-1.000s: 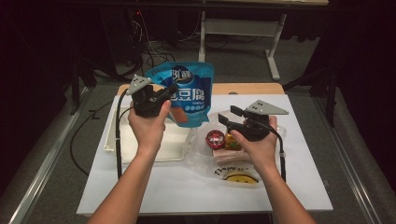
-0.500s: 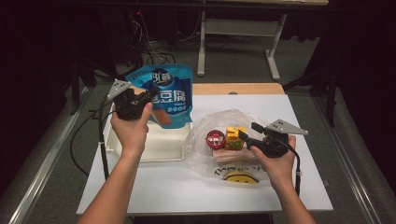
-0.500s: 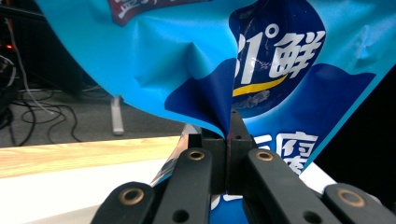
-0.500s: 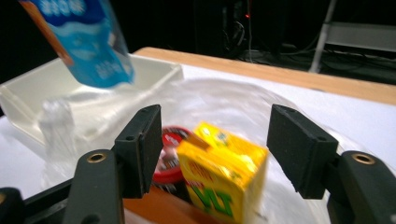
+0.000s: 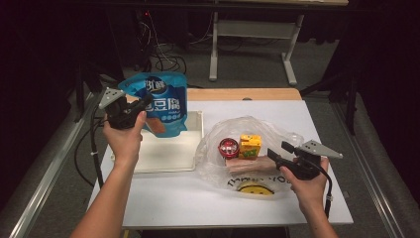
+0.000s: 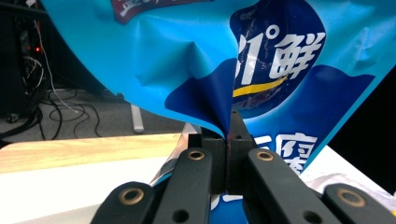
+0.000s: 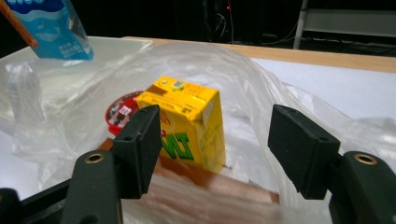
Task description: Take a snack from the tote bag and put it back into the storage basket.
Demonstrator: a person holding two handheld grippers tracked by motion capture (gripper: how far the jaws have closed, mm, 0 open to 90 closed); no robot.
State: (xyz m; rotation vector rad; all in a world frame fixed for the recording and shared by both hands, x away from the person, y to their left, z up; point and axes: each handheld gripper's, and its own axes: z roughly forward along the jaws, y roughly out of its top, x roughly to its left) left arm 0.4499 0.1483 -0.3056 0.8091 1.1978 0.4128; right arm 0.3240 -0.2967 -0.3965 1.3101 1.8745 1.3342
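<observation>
Here the left gripper [image 5: 141,101] is clenched on a fold of the blue snack pouch [image 5: 161,104], the film pinched flat between its closed jaws in the left gripper view, so the pouch [image 6: 210,60] hangs free above the worktop [image 5: 163,193]. It sits at about ten o'clock in the high view, over the far left corner of the white tray [image 5: 163,156]. Held by one edge and lifted like this, the pouch seems to be on its way into that tray, which has nothing lying in it so far as the high view shows.

The right gripper [image 5: 278,152] is released; its jaws have just been opening and stand wide apart with nothing pressed between them. It points from about four o'clock toward the clear plastic bag [image 5: 277,134] at the middle of the worktop. Straight ahead between its jaws in the right gripper view stands the yellow juice carton [image 7: 187,126], which looks like the next pick. The bag lies slack and open, with a smiley face printed on its near side. Inside it are the carton, a red round tin [image 5: 229,147] just to the carton's left, and a brownish flat packet [image 5: 247,163] beneath them.
</observation>
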